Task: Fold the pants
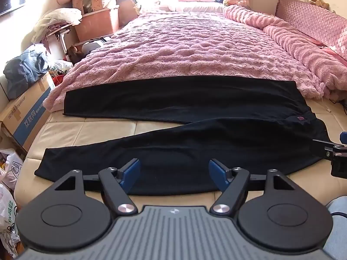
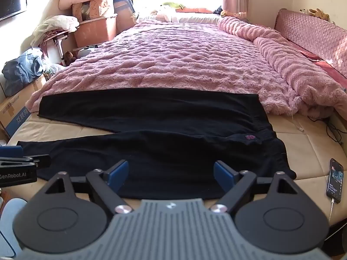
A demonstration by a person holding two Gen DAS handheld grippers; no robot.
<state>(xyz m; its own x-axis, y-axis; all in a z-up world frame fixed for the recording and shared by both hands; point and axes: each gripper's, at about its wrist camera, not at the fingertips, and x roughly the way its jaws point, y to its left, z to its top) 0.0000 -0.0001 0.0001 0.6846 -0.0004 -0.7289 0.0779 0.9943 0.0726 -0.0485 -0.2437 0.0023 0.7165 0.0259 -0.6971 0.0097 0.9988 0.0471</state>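
Black pants (image 1: 195, 143) spread flat along bed's near edge; my left gripper (image 1: 174, 171) and right gripper (image 2: 171, 172) above them, jaws spread.

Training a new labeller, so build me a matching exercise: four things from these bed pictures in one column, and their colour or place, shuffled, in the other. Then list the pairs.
Things:
1. pants
2. blanket
3. phone
4. gripper pads

Descriptions:
A. blue
B. fluffy pink, behind the pants
C. black, spread flat with the legs apart
D. on the bed's near right corner, cable plugged in

Pairs: 1-C, 2-B, 3-D, 4-A
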